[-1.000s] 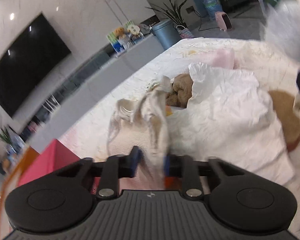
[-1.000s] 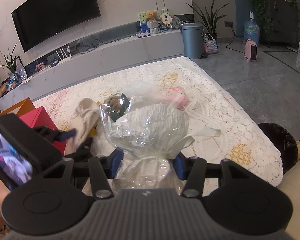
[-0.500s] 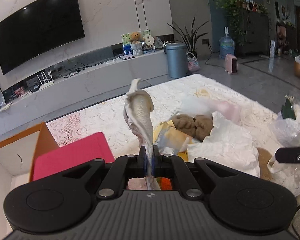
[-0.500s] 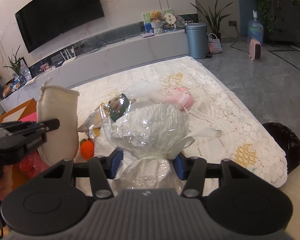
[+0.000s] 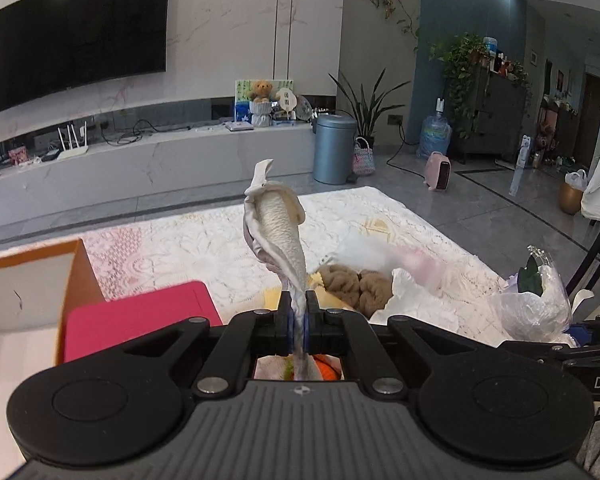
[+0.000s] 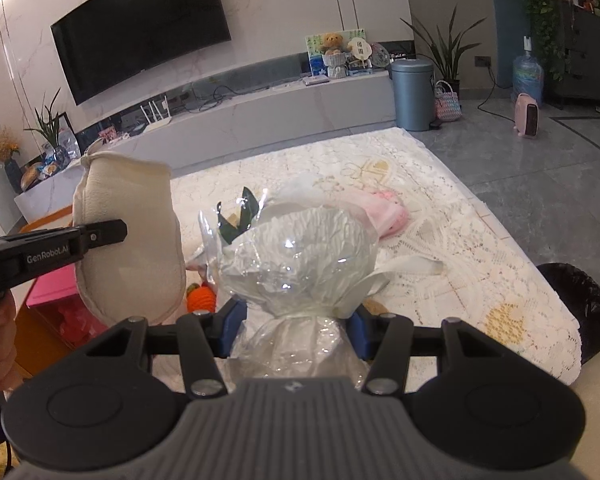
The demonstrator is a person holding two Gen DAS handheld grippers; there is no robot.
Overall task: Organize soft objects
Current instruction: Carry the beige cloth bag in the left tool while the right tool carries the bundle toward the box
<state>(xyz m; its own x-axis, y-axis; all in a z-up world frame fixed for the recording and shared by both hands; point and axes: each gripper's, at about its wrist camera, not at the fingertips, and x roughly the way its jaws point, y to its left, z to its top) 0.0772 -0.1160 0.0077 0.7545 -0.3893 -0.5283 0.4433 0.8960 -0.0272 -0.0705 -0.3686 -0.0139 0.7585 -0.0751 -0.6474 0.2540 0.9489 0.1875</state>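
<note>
My left gripper (image 5: 298, 320) is shut on the lower edge of a cream cloth mitt (image 5: 274, 224), which stands up above the table. From the right wrist view the mitt (image 6: 128, 240) hangs at the left with one left finger (image 6: 100, 234) across it. My right gripper (image 6: 296, 320) is shut on the neck of a cellophane-wrapped bouquet (image 6: 296, 256) with green leaves at its top. The bouquet (image 5: 532, 308) shows at the right edge of the left wrist view. A brown plush (image 5: 356, 284), a pink soft item (image 6: 384, 212) and an orange knitted carrot (image 6: 200, 298) lie on the table.
A lace cloth covers the table (image 6: 440, 240). A pink box (image 5: 140, 320) and an open cardboard box (image 5: 20, 300) stand at the left. Crumpled white paper (image 5: 416, 300) lies beside the plush. A black bin (image 6: 576, 304) sits off the table's right edge.
My left gripper closed fully on the mitt, lifted it off the table and rolled level. The right gripper kept still with the bouquet.
</note>
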